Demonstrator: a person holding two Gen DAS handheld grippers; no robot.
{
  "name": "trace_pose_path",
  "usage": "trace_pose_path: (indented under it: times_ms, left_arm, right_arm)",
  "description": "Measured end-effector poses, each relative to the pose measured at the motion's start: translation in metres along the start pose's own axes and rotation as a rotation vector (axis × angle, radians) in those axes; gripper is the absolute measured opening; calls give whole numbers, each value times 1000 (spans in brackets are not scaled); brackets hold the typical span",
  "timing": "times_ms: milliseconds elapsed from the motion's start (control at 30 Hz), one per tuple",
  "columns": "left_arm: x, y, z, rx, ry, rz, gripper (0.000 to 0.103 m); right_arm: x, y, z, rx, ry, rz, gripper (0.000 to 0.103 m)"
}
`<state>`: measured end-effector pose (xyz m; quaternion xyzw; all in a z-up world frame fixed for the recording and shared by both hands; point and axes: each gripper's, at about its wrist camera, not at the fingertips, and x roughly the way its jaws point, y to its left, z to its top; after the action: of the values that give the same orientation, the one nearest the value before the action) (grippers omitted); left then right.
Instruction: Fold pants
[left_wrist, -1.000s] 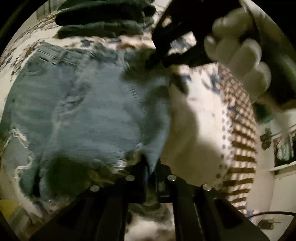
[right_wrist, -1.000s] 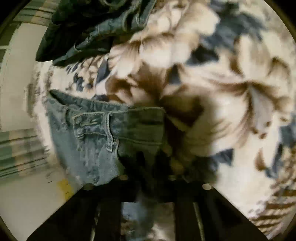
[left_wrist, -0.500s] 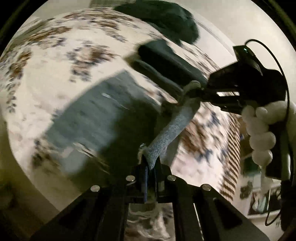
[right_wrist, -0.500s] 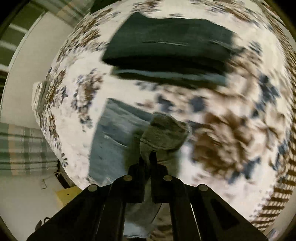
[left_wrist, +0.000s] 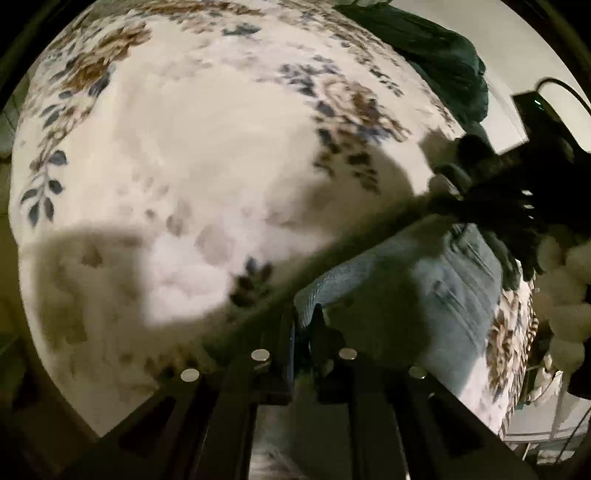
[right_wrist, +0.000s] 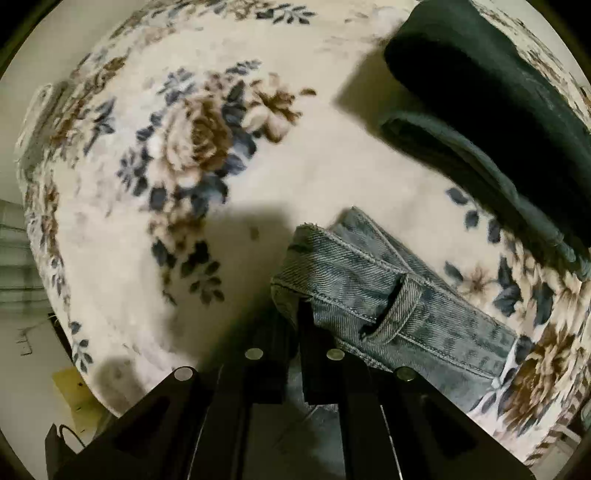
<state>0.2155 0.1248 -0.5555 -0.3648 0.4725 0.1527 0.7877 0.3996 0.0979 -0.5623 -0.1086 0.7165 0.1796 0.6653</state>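
Light blue jeans (left_wrist: 424, 280) hang between my two grippers above a floral blanket (left_wrist: 203, 147). My left gripper (left_wrist: 303, 325) is shut on an edge of the denim. My right gripper (right_wrist: 297, 317) is shut on the waistband (right_wrist: 369, 280), near a belt loop. In the left wrist view the right gripper (left_wrist: 461, 199) shows at the right, held by a white-gloved hand (left_wrist: 561, 288), with the jeans stretched taut between us.
A stack of dark green folded clothes (right_wrist: 498, 110) lies on the blanket (right_wrist: 184, 147) at the upper right; it also shows in the left wrist view (left_wrist: 436, 48). The blanket's edge and floor lie at the lower left (right_wrist: 33, 350).
Both grippers have lifted the jeans off the blanket and swung them to the right. The jeans lay spread flat one second ago and now hang stretched between the grippers.
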Motion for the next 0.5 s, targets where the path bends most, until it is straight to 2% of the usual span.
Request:
trace_pose_path:
  times_ms: [67, 167, 233, 267, 300, 333, 367, 400, 500]
  left_arm:
    - [0, 4, 0, -24, 5, -29, 11]
    - [-6, 5, 3, -42, -14, 5, 32]
    - [-17, 3, 1, -52, -48, 0, 51]
    - [-22, 3, 1, -54, -63, 10, 77]
    - [-30, 2, 0, -52, -87, 16, 93]
    - [-38, 1, -1, -48, -113, 23, 93]
    - [-48, -1, -5, -39, -145, 33, 93]
    - [-56, -3, -8, -32, -170, 40, 93]
    - [-71, -6, -25, -78, -177, 25, 93]
  right_arm:
    - [-3, -1, 0, 23, -10, -5, 5]
    - [-4, -2, 4, 44, -15, -5, 7]
    - [0, -1, 8, 48, 22, 24, 15]
    - [1, 1, 11, 47, 35, 48, 26]
    - [-5, 1, 11, 33, 32, 80, 40]
    - [-12, 1, 10, 16, 20, 107, 48]
    - [-20, -1, 7, 2, 5, 132, 69]
    - [-32, -7, 1, -9, -13, 162, 84]
    - [-57, -33, -15, -29, -38, 177, 85]
